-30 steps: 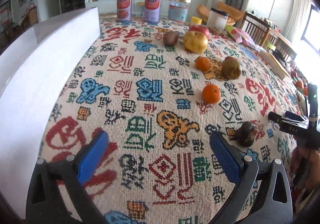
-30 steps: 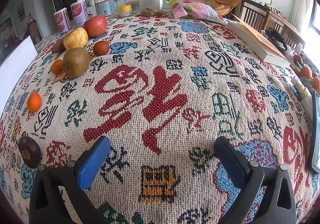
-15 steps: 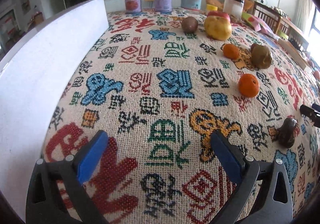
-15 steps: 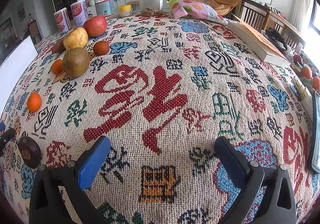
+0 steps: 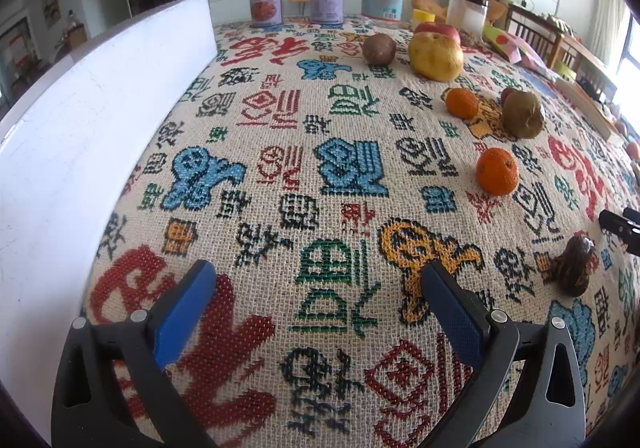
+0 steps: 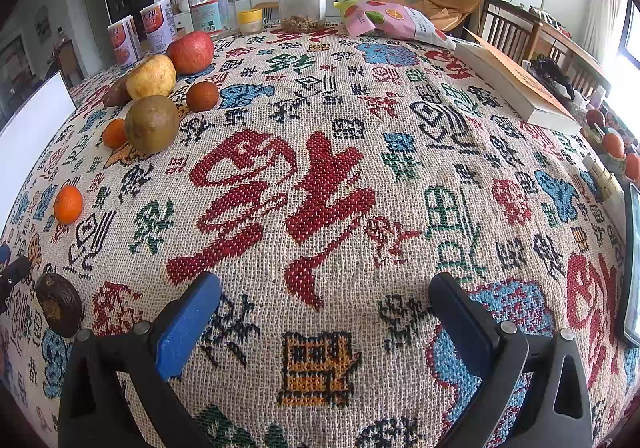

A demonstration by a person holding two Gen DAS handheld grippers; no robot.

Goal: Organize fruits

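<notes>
Both the left tool (image 5: 316,278) and the right tool (image 6: 324,290) are hovering over the cloth-covered worktop (image 6: 360,152) with fingers apart, gripping nothing. The fruits (image 6: 154,88) are sitting clustered toward the worktop's far left edge, beside a white board (image 5: 92,120).

Both wrist cams low over tablecloth (image 5: 348,168), facing TV wall; shared: fruit row incl. nearest orange (image 5: 497,171) (image 6: 68,204).

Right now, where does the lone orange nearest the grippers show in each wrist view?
Left wrist: the lone orange lies right of centre, beyond the right finger.
Right wrist: it sits at the far left edge, mid-height.
Shared landmark: the dark brown fruit lies nearer the camera than the orange in both views.
</notes>
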